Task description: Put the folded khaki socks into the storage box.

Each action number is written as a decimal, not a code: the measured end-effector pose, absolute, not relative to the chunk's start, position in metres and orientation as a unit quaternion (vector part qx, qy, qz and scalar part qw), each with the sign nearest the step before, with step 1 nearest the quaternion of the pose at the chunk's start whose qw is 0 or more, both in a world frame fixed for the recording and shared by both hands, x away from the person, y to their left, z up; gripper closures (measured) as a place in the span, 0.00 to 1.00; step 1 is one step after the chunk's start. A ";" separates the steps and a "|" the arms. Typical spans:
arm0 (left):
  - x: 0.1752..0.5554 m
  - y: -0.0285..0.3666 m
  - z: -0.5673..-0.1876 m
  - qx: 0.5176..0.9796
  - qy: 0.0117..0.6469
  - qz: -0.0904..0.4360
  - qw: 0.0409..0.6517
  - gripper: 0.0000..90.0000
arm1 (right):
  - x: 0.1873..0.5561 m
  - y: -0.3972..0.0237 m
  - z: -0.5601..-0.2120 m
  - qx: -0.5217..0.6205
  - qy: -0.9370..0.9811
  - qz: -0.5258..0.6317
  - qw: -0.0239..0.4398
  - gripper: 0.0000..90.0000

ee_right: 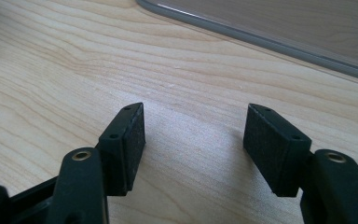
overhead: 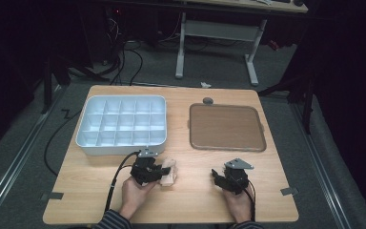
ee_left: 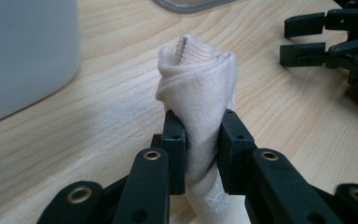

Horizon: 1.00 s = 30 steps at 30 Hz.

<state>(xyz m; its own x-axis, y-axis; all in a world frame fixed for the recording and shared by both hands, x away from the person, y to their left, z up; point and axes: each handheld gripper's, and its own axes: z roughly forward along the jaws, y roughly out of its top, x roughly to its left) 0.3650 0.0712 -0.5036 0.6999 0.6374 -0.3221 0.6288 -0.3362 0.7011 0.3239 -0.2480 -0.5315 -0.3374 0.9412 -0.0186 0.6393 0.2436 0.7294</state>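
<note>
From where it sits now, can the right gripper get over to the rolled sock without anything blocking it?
Probably yes. The right gripper is open with nothing between its jaws, and only bare table lies between it and the rolled sock. But the left gripper is already clamped on the sock, so it would crowd that side.

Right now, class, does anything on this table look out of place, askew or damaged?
Nothing stands out. The rolled sock is pinched in the left gripper, the divided tray and brown tray lie square, and the right gripper is open.
</note>
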 end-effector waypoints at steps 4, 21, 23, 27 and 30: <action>0.366 0.076 -0.499 0.817 0.387 0.007 0.427 0.84 | 0.324 -0.248 -0.532 0.524 0.753 0.321 0.236 0.43; 0.372 0.093 -0.493 0.818 0.394 0.012 0.419 0.84 | 0.324 -0.248 -0.532 0.524 0.753 0.320 0.236 0.43; 0.372 0.095 -0.492 0.817 0.395 0.012 0.420 0.84 | 0.324 -0.248 -0.532 0.524 0.753 0.321 0.236 0.43; 0.371 0.099 -0.491 0.816 0.398 0.014 0.419 0.84 | 0.324 -0.248 -0.532 0.524 0.753 0.321 0.236 0.43; 0.370 0.101 -0.490 0.815 0.401 0.018 0.419 0.84 | 0.324 -0.248 -0.532 0.523 0.753 0.321 0.235 0.43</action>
